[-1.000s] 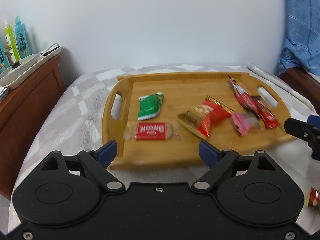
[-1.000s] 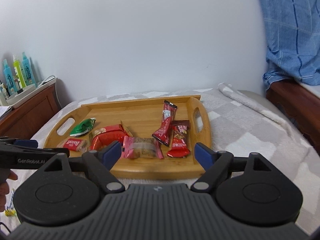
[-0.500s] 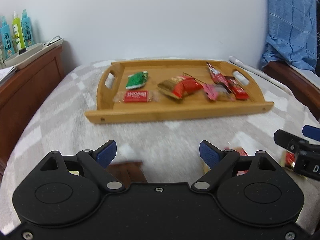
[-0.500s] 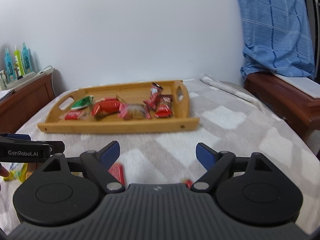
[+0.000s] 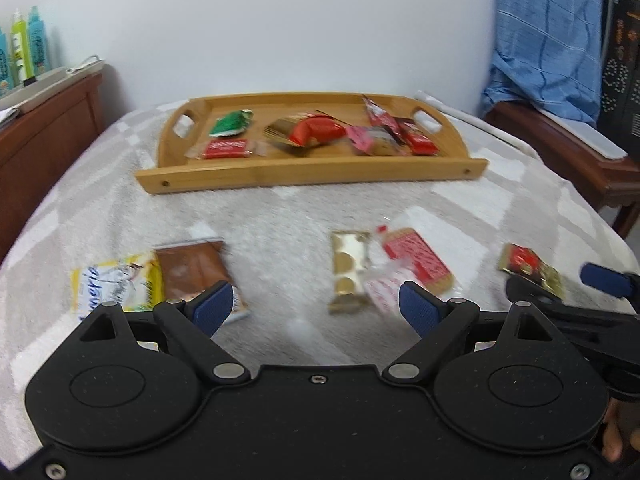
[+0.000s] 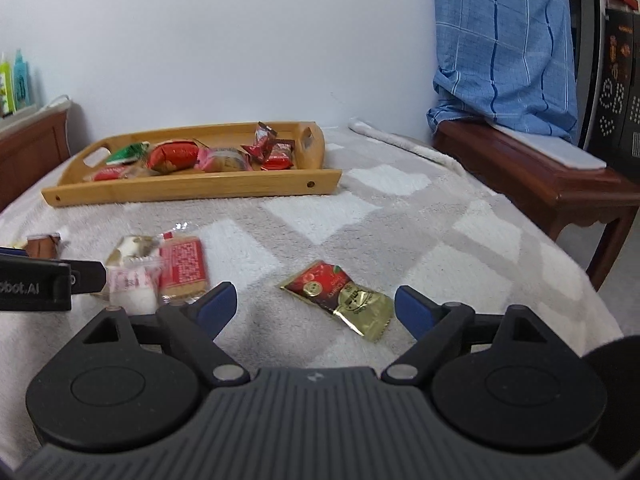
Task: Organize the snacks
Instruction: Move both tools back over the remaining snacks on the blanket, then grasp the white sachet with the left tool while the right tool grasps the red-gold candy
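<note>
I am holding my left gripper [image 5: 315,306] over the checked blanket [image 5: 280,216] with its jaws standing wide apart and nothing between them. Just past my left pad, a brown snack packet [image 5: 190,268] is lying flat, with a yellow packet [image 5: 116,284] touching its left side. Ahead and slightly right of centre, a gold packet [image 5: 349,270] is lying beside a red-and-white biscuit packet [image 5: 414,264]; the near end of that pair is sitting just beyond my right pad.

I am holding my right gripper [image 6: 316,304] spread wide as well, gripping nothing. A red-and-gold packet [image 6: 340,296] is lying on the blanket just ahead of its opening, toward the right-hand pad, not touching either one. The biscuit pair is lying just off its left pad.

Well beyond both grippers, the wooden tray [image 5: 312,172] is resting on the blanket near the wall, carrying a green packet [image 5: 230,123], several red ones and a pink one [image 5: 360,138]. A blue cloth [image 6: 500,48] is hanging over the wooden bench on the right.
</note>
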The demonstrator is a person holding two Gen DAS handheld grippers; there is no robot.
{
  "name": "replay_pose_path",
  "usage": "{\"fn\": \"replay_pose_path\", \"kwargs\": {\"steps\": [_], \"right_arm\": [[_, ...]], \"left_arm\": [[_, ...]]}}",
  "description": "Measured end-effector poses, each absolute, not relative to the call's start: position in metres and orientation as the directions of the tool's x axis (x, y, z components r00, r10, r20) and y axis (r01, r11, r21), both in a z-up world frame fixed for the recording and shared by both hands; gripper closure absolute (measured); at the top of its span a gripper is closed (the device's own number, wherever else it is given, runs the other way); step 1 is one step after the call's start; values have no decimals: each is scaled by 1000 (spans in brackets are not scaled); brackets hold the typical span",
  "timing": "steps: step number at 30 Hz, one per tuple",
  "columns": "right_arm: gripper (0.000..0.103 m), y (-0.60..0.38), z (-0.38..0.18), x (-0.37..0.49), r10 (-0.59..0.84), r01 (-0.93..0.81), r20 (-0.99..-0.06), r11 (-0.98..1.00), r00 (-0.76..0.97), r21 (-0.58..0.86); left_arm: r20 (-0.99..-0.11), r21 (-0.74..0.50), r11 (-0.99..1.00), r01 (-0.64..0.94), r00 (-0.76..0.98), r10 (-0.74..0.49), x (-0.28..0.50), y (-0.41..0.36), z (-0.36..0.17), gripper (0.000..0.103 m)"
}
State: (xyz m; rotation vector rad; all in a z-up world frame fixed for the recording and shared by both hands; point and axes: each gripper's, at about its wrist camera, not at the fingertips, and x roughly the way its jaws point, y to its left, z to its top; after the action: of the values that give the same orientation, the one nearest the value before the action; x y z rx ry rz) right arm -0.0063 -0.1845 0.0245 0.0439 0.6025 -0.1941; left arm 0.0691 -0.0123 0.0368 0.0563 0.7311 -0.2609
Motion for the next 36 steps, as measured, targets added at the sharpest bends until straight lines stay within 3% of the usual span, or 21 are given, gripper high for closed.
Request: {"fn": "replay_pose_path", "kwargs": {"steps": [5, 11, 15, 19, 22, 31, 36], "right_arm": [[9, -195, 21, 0, -180, 207, -583, 978, 792, -22], [9, -203, 17, 4, -174, 191, -593, 981, 786, -35], [9, -210, 15, 8, -142, 173, -605, 985, 784, -8], [10, -216, 17, 12, -101, 165, -614, 985, 782, 49], [12, -222, 17, 17, -71, 173, -630, 980, 773, 102], [13, -221, 19, 33, -9, 86, -691, 993, 723, 77], [14, -213, 24, 41, 41, -41, -725, 999, 687, 18]], "left_arm": [[-672, -63, 954, 292, 695, -257, 65, -24, 34, 18], [-683, -155, 931, 330, 646, -343, 65, -34, 31, 34], [-688, -142, 928, 346, 639, -344, 66, -45, 29, 52], [-709, -136, 926, 351, 619, -339, 69, -54, 19, 63], [-698, -131, 927, 353, 631, -339, 67, -57, 16, 65], [-685, -136, 929, 343, 646, -339, 67, -52, 26, 74], [-683, -149, 935, 321, 650, -332, 73, -52, 25, 69]]}}
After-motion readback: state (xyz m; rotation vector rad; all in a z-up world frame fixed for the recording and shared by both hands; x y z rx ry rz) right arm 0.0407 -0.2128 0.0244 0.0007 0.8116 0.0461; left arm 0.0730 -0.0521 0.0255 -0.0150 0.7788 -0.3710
